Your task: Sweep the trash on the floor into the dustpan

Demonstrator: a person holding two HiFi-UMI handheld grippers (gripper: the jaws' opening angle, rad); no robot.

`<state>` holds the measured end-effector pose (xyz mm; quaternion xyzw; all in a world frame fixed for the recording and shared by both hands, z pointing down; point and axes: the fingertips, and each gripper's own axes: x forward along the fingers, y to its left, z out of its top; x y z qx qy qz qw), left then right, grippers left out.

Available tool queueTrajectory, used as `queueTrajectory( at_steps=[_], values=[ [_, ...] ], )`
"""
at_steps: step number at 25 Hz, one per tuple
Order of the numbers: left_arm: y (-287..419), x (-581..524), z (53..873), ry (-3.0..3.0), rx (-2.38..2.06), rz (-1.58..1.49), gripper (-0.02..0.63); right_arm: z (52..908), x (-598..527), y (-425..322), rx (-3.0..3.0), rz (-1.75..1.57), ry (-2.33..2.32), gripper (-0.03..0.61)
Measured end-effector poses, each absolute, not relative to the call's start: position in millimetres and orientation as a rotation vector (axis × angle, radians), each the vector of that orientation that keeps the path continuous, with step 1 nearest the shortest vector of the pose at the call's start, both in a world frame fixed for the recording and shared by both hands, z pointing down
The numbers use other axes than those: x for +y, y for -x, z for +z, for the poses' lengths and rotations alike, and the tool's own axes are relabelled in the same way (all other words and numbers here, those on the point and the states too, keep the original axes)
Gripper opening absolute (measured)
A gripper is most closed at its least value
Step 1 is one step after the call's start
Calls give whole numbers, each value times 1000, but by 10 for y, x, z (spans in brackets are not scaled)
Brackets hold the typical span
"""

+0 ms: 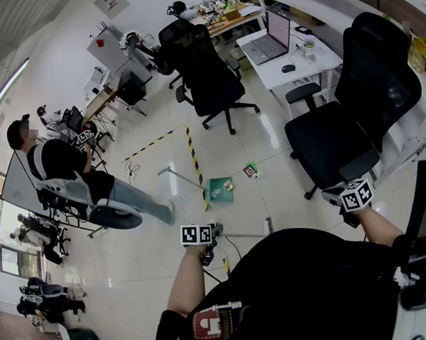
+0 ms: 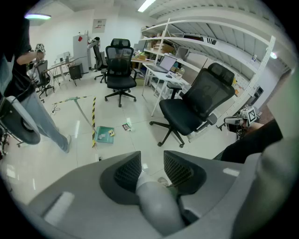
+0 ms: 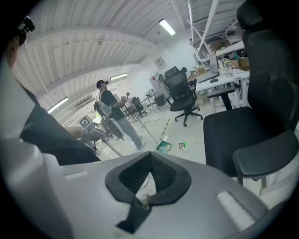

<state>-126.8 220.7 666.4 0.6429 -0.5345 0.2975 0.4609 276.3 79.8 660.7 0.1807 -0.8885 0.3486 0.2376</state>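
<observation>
A green dustpan (image 1: 219, 189) lies on the white floor by the yellow-black tape, its long grey handle (image 1: 179, 176) slanting off to the left. It holds a few scraps. A small piece of trash with a green bit (image 1: 250, 170) lies just right of it. The left gripper view shows the dustpan (image 2: 105, 134) and trash (image 2: 126, 126) too. My left gripper (image 1: 209, 248) is shut on a thick grey broom handle (image 2: 154, 200), well short of the dustpan. My right gripper (image 1: 352, 214) hovers by the black chair base, jaws together at the tips with nothing clearly between them (image 3: 150, 158).
A large black office chair (image 1: 354, 115) stands to the right of the trash and another (image 1: 209, 75) behind it. A seated person (image 1: 66, 171) stretches legs toward the dustpan from the left. White desks with a laptop (image 1: 270, 39) line the back right.
</observation>
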Motion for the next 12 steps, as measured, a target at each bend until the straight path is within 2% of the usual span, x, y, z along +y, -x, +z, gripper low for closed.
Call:
queueTrajectory(
  at_steps=[7, 12],
  values=[
    [1351, 1730, 6500, -1629, -1312, 689, 158, 6670, 618, -2730, -2411, 969, -531, -6],
    [1609, 1273, 6574, -1709, -1296, 658, 156, 6767, 398, -2364, -2395, 931, -558, -6]
  ],
)
